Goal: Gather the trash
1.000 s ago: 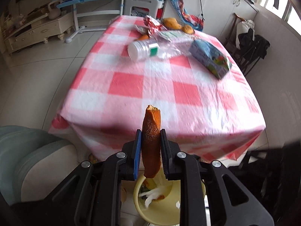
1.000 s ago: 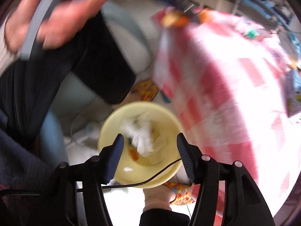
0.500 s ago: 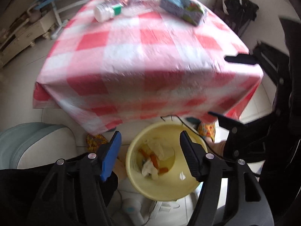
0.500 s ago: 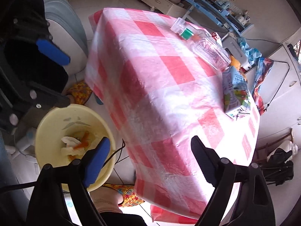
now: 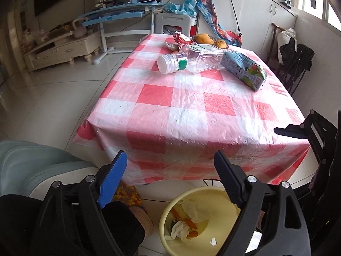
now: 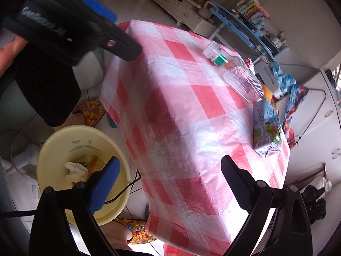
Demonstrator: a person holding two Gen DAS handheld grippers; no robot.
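The left tongs (image 5: 170,166) are seen spread wide with nothing between them, their jaws having just been opening; one finger is faced with a smooth blue pad (image 5: 111,180), the other with ribbed black rubber; the right tongs (image 6: 169,171) are likewise spread wide and empty, having just been opening too. Below both, a round pale-yellow plastic bin (image 5: 168,211) is set on the tiled floor beside the surface, and crumpled white tissue (image 5: 195,210) and orange scraps (image 5: 190,223) are held inside it. The surface (image 5: 191,111) is covered by a glossy, wrinkled red-and-white checked cloth; a clear plastic bottle (image 5: 191,60) with a white ribbed cap is laid on its side at the far part, touching a flattened printed carton (image 5: 245,69); a crumpled red wrapper (image 5: 181,39) is seen behind them.
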